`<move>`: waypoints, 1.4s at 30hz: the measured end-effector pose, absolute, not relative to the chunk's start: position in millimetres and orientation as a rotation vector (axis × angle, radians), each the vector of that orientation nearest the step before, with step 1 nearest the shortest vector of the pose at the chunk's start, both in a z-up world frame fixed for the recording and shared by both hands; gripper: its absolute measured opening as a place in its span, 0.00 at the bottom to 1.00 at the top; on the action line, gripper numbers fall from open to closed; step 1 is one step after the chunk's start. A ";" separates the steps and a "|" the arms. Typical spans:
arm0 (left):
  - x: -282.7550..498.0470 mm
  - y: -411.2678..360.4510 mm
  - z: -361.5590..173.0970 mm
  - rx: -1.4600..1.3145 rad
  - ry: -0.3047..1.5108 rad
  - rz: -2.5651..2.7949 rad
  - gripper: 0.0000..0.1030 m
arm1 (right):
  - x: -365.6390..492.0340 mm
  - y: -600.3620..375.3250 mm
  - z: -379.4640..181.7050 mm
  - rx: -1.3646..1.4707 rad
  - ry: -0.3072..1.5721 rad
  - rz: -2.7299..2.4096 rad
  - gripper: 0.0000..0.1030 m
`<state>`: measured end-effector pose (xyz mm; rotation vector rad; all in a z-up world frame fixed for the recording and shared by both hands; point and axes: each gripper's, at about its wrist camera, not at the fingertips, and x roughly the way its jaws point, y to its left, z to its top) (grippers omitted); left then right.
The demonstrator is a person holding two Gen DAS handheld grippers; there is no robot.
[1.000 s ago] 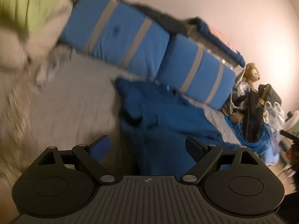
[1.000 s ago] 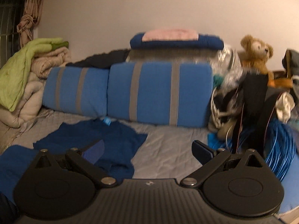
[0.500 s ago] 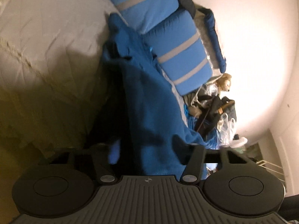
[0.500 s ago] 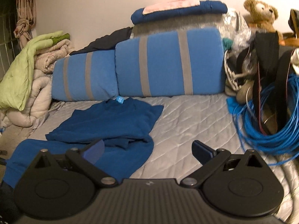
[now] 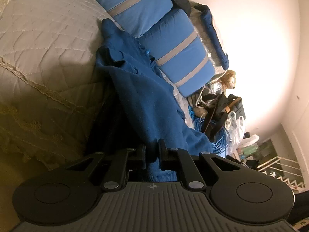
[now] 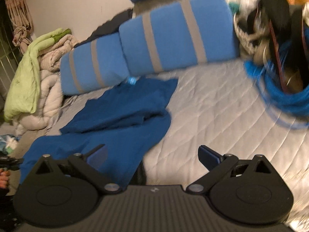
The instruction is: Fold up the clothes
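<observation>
My left gripper has just been closing and now pinches the near edge of the dark blue garment, a fold of the cloth bunched between its jaws. From that view, rolled hard to one side, the garment runs away from the jaws across the quilted grey bedspread toward the blue bolsters with grey stripes that lie along the wall. A teddy bear sits past the end of the bolsters, above a heap of bags and a coil of blue cable.

My right gripper is released, its jaws spread wide with nothing between them. Its left finger hangs over the garment's near right part, its right finger over bare bedspread. In this view the garment lies rumpled on the left half of the bed, one layer folded over another, its far end close to the bolsters. A pile of beige and green bedding sits at the left, and the blue cable at the right is blurred
</observation>
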<state>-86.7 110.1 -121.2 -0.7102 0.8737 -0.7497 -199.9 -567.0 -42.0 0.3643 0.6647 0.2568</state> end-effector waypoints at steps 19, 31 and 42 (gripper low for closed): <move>-85.9 106.3 -121.4 -0.729 0.903 -0.709 0.12 | -201.9 -537.8 -117.9 0.743 0.761 0.584 0.62; -97.2 102.0 -94.8 -0.701 0.819 -0.638 0.06 | -230.5 -536.8 -102.9 0.883 0.720 0.543 0.05; -98.3 95.8 -30.8 -0.770 0.616 -0.534 0.05 | -206.1 -540.6 -24.0 0.888 0.527 0.447 0.05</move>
